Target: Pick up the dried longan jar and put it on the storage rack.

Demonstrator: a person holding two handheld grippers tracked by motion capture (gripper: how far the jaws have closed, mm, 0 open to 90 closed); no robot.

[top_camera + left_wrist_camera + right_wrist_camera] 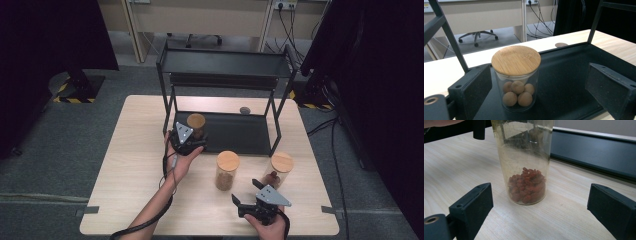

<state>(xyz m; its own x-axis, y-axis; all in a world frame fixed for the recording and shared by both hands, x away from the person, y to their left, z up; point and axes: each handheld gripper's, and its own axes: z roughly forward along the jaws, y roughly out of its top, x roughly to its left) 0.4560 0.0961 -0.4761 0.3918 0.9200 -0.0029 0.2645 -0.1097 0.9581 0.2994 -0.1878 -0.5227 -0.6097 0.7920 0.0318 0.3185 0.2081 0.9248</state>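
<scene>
Three lidded glass jars, two sets of tongs spread wide and holding nothing.

At centre of the high view, the left tongs [192, 134] framed the jar of brown balls [516, 78] on the black rack's lower shelf [240, 132], pads apart from its glass. Lower right, the right tongs [245, 195] faced the jar of red bits [526, 165] on the worktop [135, 165]; a third jar [280, 169] stood near the rack's right front leg.
</scene>
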